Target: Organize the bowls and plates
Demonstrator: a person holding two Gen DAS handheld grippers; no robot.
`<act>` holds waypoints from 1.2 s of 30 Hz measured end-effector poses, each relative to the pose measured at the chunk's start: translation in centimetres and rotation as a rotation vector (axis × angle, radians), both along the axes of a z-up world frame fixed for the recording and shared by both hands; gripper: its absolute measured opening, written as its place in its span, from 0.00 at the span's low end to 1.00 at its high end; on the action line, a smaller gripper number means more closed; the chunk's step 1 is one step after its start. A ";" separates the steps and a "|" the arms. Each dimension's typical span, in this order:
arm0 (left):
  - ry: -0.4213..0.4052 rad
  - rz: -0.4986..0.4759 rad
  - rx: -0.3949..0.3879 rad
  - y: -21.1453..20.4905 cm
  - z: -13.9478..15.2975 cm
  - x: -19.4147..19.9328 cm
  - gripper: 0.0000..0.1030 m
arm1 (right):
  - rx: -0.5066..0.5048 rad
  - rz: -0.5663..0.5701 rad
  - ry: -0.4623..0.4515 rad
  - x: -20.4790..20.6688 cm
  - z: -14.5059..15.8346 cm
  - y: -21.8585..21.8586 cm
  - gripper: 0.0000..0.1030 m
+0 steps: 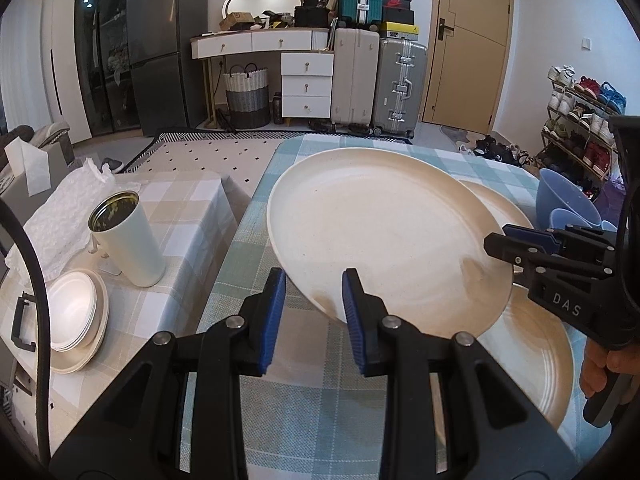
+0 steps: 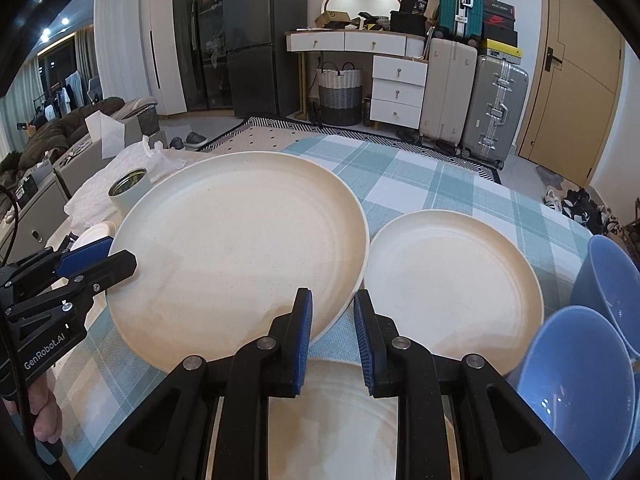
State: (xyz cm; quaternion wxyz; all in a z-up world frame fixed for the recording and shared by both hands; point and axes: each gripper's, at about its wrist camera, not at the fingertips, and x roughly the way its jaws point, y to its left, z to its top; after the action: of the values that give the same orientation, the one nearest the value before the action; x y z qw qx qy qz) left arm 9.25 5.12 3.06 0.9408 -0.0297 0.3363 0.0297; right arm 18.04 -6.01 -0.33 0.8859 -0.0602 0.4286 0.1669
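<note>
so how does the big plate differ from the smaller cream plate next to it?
The big plate is lifted and tilted, pinched at its rim by both the left tool and the right tool; the smaller plate lies flat on the checked tablecloth, untouched. The big plate is clearly wider than the smaller plate. The big plate hangs over a third plate; the smaller plate sits on cloth alone. Both are round, cream, low-rimmed.

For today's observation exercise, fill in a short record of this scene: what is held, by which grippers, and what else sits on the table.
held item: large cream plate, lifted and tilted
left gripper: shut on its near rim
right gripper: shut on its rim
below it: another cream plate
beside: smaller cream plate, blue bowls
surface: checked tablecloth
</note>
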 end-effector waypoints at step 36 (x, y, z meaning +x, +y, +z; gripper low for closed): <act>-0.003 -0.108 0.058 -9.0 1.3 -10.1 0.25 | 0.006 -0.077 -0.037 -11.0 2.9 -6.5 0.21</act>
State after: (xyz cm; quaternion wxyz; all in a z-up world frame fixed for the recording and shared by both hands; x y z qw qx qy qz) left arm -0.88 -3.88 4.41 0.9420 0.0158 0.3351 -0.0112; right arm 7.08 -12.49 2.53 0.8995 -0.0439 0.4138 0.1330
